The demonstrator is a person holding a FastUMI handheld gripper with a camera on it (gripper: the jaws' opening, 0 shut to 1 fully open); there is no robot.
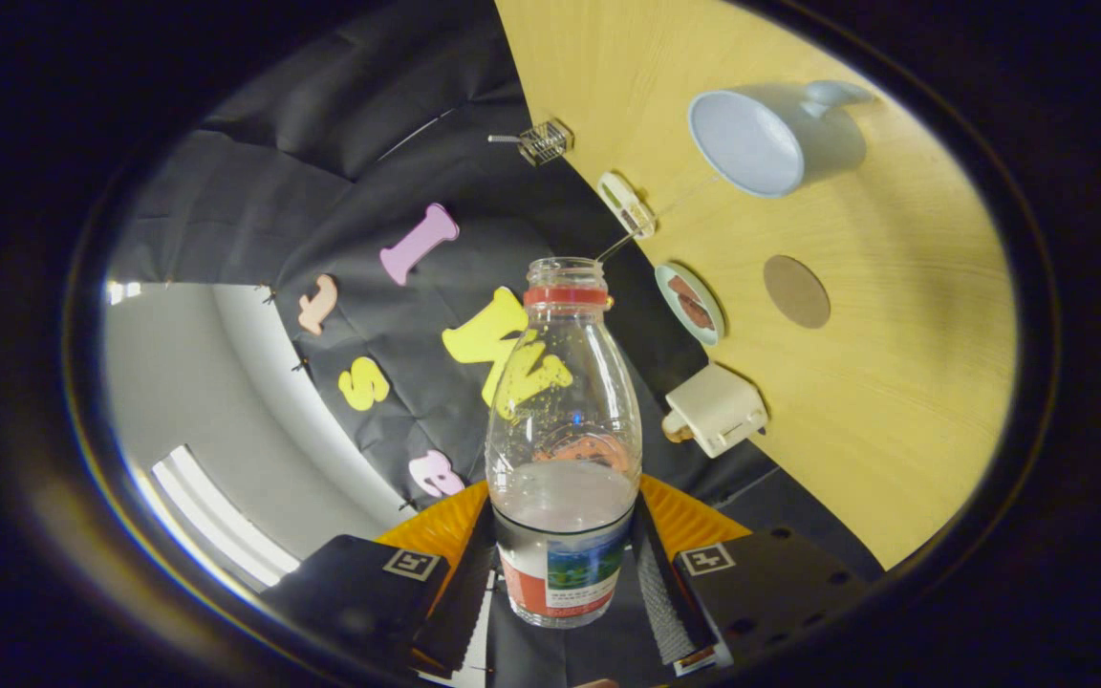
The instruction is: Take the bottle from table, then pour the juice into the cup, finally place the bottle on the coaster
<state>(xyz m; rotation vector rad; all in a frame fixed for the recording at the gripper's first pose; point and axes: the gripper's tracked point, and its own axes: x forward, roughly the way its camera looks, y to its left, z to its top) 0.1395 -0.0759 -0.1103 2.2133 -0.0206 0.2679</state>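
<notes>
Bottle (565,449) uncapped, clamped between both fingers (460,592), tipped sideways

My gripper (565,573) holds a clear plastic bottle (565,449) by its labelled base, one finger pressed on each side. The bottle is uncapped, a red ring below its open mouth, and pale juice lies in its lower part. The view is rolled, so the wooden table (895,382) stands beyond the bottle to one side. On it: a pale blue cup (766,139), its mouth facing me; a round brown coaster (796,291); a small dish (690,304); a cream-coloured box (715,409); and a wire basket (544,141) at the table's edge.
</notes>
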